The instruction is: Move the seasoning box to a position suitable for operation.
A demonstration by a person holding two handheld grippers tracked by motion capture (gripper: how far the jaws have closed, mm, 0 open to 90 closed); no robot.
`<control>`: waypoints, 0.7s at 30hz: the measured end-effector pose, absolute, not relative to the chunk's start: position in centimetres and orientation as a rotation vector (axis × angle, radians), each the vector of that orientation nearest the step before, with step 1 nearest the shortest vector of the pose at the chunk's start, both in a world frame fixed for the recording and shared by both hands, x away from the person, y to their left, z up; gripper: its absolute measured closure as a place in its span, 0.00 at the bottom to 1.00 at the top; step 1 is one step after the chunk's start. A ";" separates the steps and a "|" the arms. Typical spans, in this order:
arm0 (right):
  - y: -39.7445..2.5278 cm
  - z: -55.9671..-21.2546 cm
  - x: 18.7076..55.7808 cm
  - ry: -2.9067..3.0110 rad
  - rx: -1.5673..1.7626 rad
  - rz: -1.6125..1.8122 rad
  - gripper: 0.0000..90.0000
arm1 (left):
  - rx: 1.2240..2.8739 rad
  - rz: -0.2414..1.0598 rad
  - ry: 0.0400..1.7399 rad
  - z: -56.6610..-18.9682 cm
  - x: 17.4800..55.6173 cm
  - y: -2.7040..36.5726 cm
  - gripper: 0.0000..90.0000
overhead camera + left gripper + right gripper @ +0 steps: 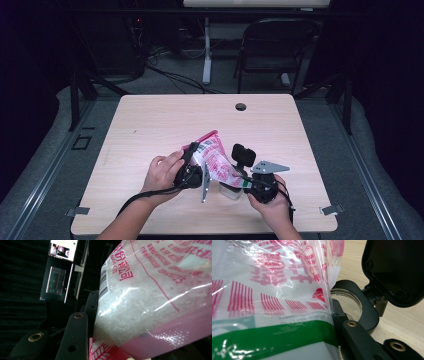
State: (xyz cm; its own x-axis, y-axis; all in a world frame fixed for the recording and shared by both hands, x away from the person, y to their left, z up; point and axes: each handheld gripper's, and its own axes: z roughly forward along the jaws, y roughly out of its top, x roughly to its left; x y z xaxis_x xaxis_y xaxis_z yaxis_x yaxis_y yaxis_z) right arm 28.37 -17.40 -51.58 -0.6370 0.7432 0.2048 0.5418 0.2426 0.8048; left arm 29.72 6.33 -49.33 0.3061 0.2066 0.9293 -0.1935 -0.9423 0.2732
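left gripper (pixel 192 161) clamps bag (pixel 216 157) | right gripper (pixel 248 183) clamps bag's other end | jar (pixel 348 303) half-hidden behind bag

Both forearms are brought in from the near edge and angled toward each other. The left gripper (pixel 191 150) is held in the left hand (pixel 162 175), pointed up and away — its jaws are closed on something. The right gripper (pixel 244 184) is gripped from below by the right hand (pixel 270 204), pointed leftward, jaws likewise clamped.
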 end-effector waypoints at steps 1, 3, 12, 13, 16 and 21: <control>-17.4 -51.6 28.4 2.294 1.209 1.344 0.99 | 2.245 1.673 0.012 -49.3 29.7 6.3 0.73; -17.4 -51.6 28.4 2.296 1.210 1.343 0.99 | 2.244 1.676 0.009 -49.2 29.7 6.3 0.73; -17.4 -51.6 28.4 2.299 1.209 1.338 1.00 | 2.232 1.681 0.005 -49.0 29.6 6.2 0.73; -17.4 -51.6 28.4 2.299 1.209 1.338 1.00 | 2.234 1.681 0.005 -49.0 29.6 6.2 0.73; -17.4 -51.7 28.3 2.295 1.211 1.343 1.00 | 2.234 1.679 0.006 -49.0 29.5 6.1 0.73; -17.4 -51.7 28.3 2.294 1.213 1.340 1.00 | 2.232 1.680 0.003 -49.0 29.5 6.1 0.73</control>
State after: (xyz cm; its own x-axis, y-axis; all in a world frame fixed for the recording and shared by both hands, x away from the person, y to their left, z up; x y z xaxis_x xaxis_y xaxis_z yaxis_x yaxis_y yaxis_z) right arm 28.34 -17.37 -51.71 -0.6349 0.7452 0.2038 0.5437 0.2435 0.8032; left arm 29.53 6.09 -48.99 0.2983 0.2071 0.9317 -0.2034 -0.9400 0.2740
